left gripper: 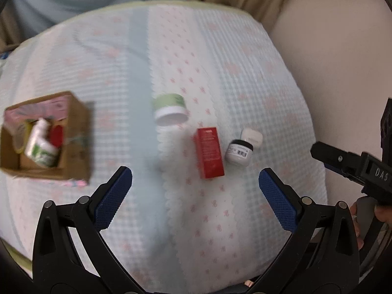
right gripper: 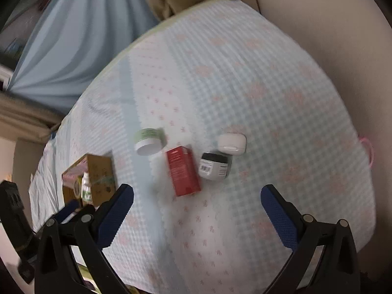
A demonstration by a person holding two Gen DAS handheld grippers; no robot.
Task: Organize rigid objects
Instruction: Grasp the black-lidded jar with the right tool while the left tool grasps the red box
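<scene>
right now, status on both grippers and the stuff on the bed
Left gripper open, empty. Right gripper open, empty. Red box, green jar, two small containers loose; cardboard box part-filled. Nothing blocking.

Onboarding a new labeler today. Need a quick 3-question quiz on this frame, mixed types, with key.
1. True or false: the red box lies on the bedspread, outside the cardboard box.
2. Multiple choice: what lies inside the cardboard box? A) white bottle with green label B) green-labelled jar C) white case
3. Fill in: both the left hand-held gripper and the right hand-held gripper are ____ and hold nothing.

Key: 1 true. 2 A. 3 open. The black-lidded jar sits between the red box and the white case, also outside the cardboard box.
</scene>
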